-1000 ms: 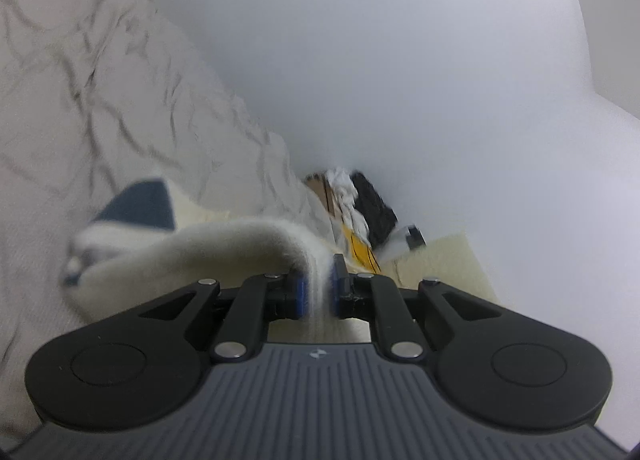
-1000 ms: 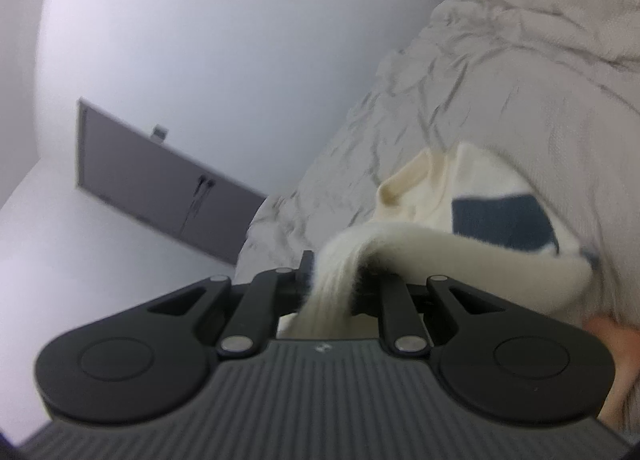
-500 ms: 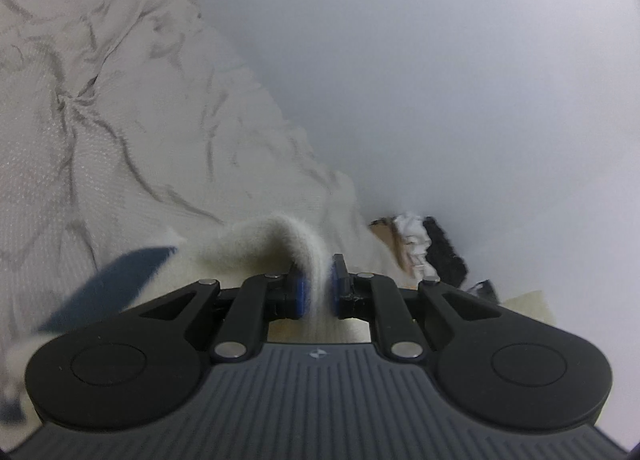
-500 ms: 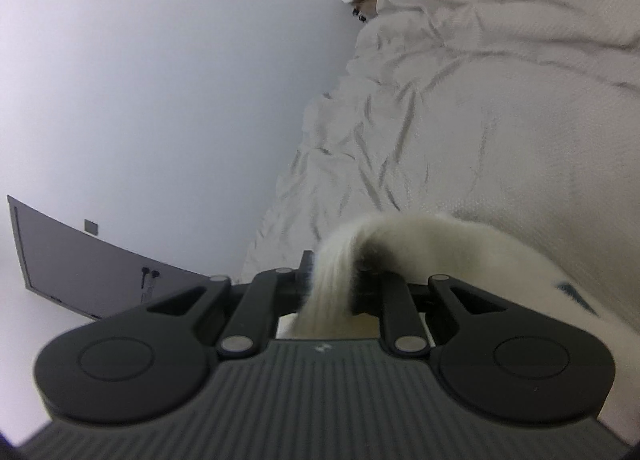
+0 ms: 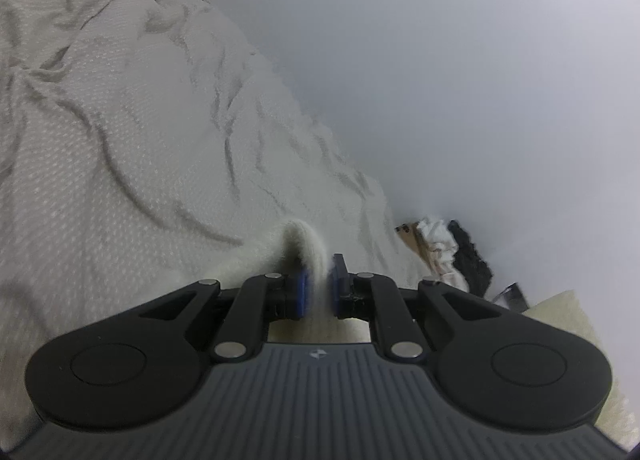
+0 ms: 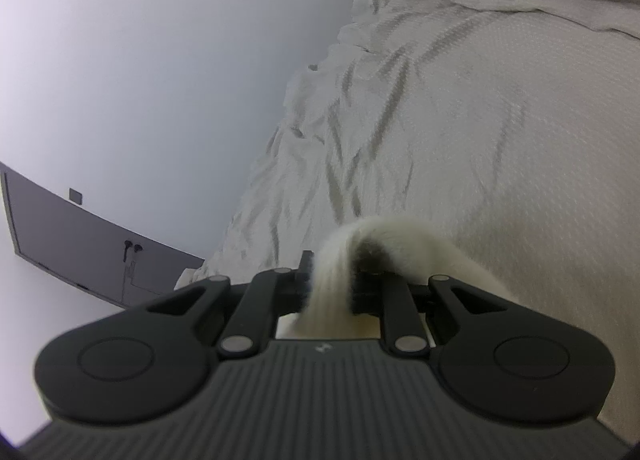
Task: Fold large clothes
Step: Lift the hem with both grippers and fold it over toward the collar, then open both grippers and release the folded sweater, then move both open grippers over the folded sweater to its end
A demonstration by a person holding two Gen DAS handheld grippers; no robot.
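2 grippers, left gripper (image 5: 319, 280) & right gripper (image 6: 331, 280) each clamped on 1 cream knit sweater (image 6: 360, 244), lower centre of frame, over 1 wrinkled bedsheet (image 5: 140, 140)

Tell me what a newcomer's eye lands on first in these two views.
First, the cream knit garment, pinched in the jaws of the right gripper and, in the other view, of the left gripper. Behind both lies the wrinkled pale bedspread. A small heap of clothes lies at its far corner by the wall.
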